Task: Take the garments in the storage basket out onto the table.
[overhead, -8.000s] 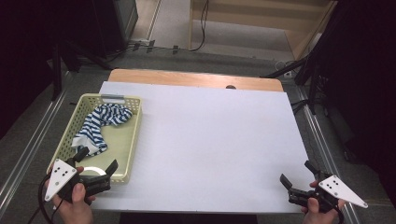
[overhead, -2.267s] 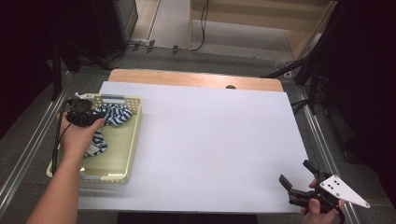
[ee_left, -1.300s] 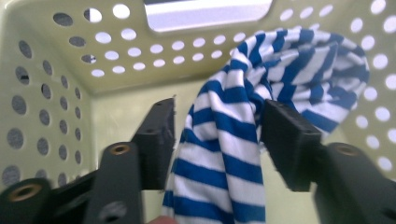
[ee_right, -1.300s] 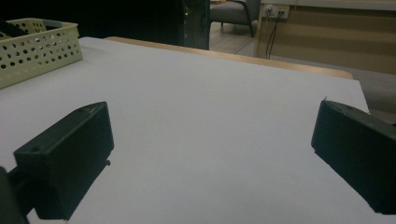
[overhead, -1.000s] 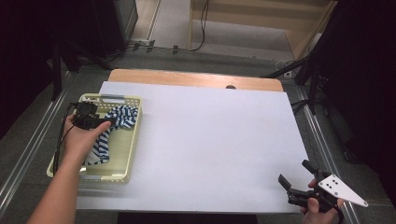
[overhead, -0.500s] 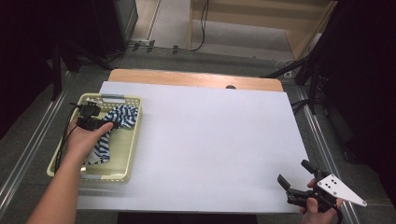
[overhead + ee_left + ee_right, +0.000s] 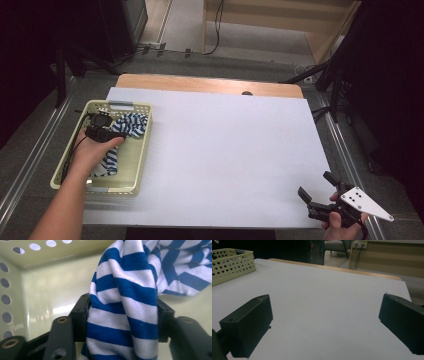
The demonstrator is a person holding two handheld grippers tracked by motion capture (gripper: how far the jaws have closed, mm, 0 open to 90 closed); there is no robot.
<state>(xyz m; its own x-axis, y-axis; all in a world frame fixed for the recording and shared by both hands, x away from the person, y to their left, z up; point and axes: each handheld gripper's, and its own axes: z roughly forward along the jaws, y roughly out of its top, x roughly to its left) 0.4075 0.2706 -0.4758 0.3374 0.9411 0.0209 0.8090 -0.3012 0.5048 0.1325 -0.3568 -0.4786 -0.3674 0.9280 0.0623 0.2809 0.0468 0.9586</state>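
Observation:
A blue-and-white striped cloth [image 7: 131, 125] lies bunched in a pale yellow perforated basket [image 7: 145, 150] at the table's left. My left gripper [image 7: 114, 131] reaches into the basket's far end. In the left gripper view its jaws have just been closing, and the two pads now press on a fold of the cloth [image 7: 125, 290] from both sides, with the basket wall [image 7: 50, 290] behind it. My right gripper [image 7: 315, 185] rests at the near right corner of the table. Its jaws [image 7: 324, 315] stand wide apart with nothing between them.
A white sheet [image 7: 225, 150] covers the table, and a strip of wood [image 7: 210, 85] shows along the far edge. The basket [image 7: 232, 262] appears far off at the upper left of the right gripper view. Metal rails run down both sides of the table.
My left hand has left the near table edge and reached into the far end of the basket, onto the striped cloth. The right gripper has stayed where it was.

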